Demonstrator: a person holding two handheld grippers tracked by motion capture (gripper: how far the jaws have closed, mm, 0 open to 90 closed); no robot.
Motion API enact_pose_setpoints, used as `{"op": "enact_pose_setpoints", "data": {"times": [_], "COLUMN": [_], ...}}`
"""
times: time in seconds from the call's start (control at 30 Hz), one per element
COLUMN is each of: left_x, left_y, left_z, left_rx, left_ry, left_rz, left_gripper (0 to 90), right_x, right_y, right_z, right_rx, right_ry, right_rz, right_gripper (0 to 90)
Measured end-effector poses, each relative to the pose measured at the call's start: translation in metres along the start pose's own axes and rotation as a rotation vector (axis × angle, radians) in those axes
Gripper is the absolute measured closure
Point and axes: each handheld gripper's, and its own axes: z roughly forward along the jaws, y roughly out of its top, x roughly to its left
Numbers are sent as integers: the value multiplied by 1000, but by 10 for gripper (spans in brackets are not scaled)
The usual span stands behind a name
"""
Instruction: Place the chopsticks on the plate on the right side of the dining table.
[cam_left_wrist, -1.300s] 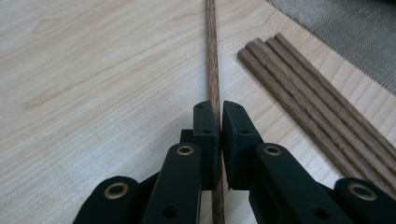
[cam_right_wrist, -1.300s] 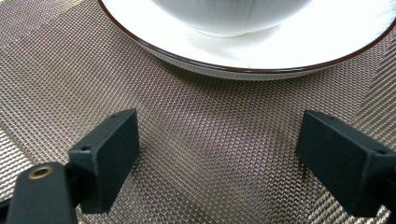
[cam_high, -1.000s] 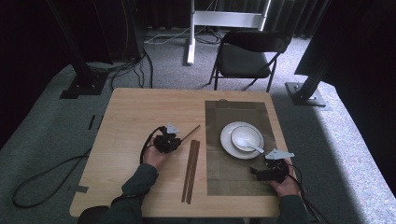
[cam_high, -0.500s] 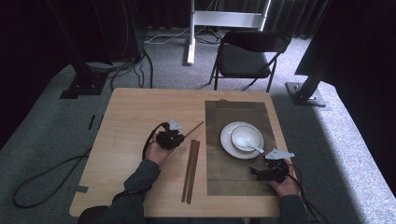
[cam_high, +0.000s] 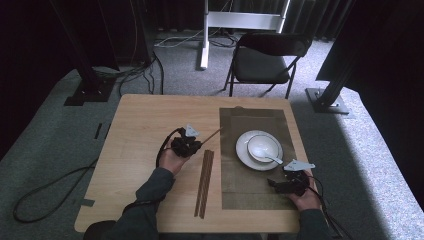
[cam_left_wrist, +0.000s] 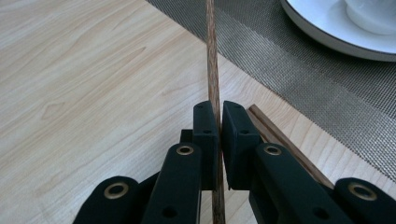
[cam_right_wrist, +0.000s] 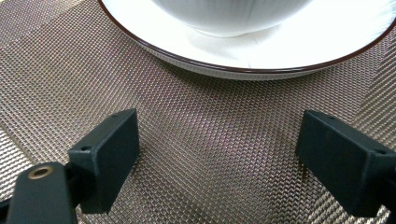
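Note:
My left gripper (cam_high: 192, 145) is shut on a single brown chopstick (cam_high: 212, 135), which slants up-right toward the placemat's edge. In the left gripper view the black jaws (cam_left_wrist: 219, 126) pinch that chopstick (cam_left_wrist: 212, 65) just above the wooden table. More chopsticks (cam_high: 204, 182) lie side by side on the table below it, and their ends (cam_left_wrist: 280, 140) show behind the jaws. My right gripper (cam_high: 283, 182) rests on the woven placemat (cam_high: 250, 192), open, with nothing between its pads (cam_right_wrist: 219, 154). Just ahead of it is the white plate (cam_right_wrist: 140, 39) with the bowl (cam_right_wrist: 233, 14).
The white plate (cam_high: 243, 152) carries a bowl (cam_high: 267, 145) with a white spoon (cam_high: 262, 152) in it, on the grey-brown placemat at the table's right half. A black folding chair (cam_high: 265, 60) stands beyond the table's far edge. Cables trail off the left side.
My left gripper has drifted slightly to the right with the chopstick still in its jaws. The right gripper has stayed where it was.

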Motion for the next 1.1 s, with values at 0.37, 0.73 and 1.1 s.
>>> {"op": "enact_pose_setpoints", "data": {"times": [0.37, 0.73, 1.1], "left_x": [-3, -8, -10], "left_y": [8, 16, 24], "left_z": [3, 5, 7], "left_rx": [-13, -17, -24], "left_ry": [-8, -22, -31], "left_rz": [15, 36, 51], "left_gripper": [850, 850, 850], "right_x": [0, 0, 0], "right_y": [0, 0, 0], "right_z": [0, 0, 0], "right_rx": [0, 0, 0], "right_ry": [0, 0, 0], "right_rz": [0, 0, 0], "right_gripper": [127, 127, 127]}}
